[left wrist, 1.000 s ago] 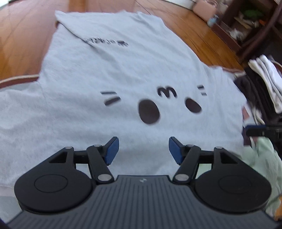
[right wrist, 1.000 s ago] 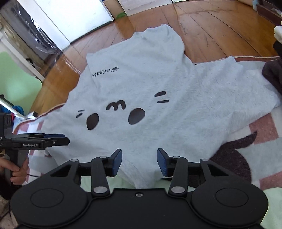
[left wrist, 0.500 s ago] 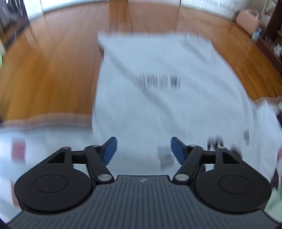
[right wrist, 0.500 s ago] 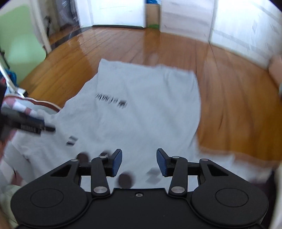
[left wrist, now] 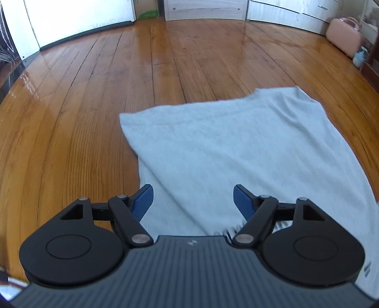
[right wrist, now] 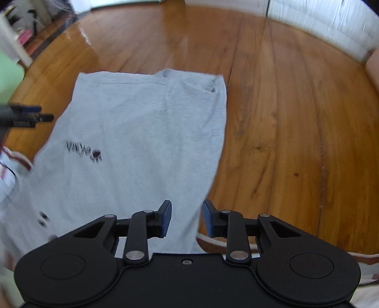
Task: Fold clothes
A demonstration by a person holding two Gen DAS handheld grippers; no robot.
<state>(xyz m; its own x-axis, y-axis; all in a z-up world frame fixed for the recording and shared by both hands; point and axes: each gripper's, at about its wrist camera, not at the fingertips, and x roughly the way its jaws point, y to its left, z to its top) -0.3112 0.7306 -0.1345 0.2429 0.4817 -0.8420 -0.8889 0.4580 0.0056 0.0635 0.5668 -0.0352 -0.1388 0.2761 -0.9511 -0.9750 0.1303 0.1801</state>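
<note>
A light grey T-shirt (left wrist: 236, 154) lies spread flat on the wooden floor, its hem end far from me. In the right wrist view the same T-shirt (right wrist: 142, 132) shows small dark lettering on its left part. My left gripper (left wrist: 193, 196) hovers open over the shirt's near left edge, nothing between its blue pads. My right gripper (right wrist: 186, 218) hangs open above the shirt's right edge, holding nothing. The left gripper (right wrist: 46, 116) also shows at the far left of the right wrist view, beside the shirt's left edge.
Wooden floor (left wrist: 94, 94) surrounds the shirt. White cabinets (left wrist: 71, 21) line the far wall. A pink case (left wrist: 345, 38) stands at the far right. A patterned rug edge (right wrist: 14, 163) lies under the shirt's near part.
Both grippers have moved forward along the shirt toward its hem; the printed face has dropped out of view. Both stay open.
</note>
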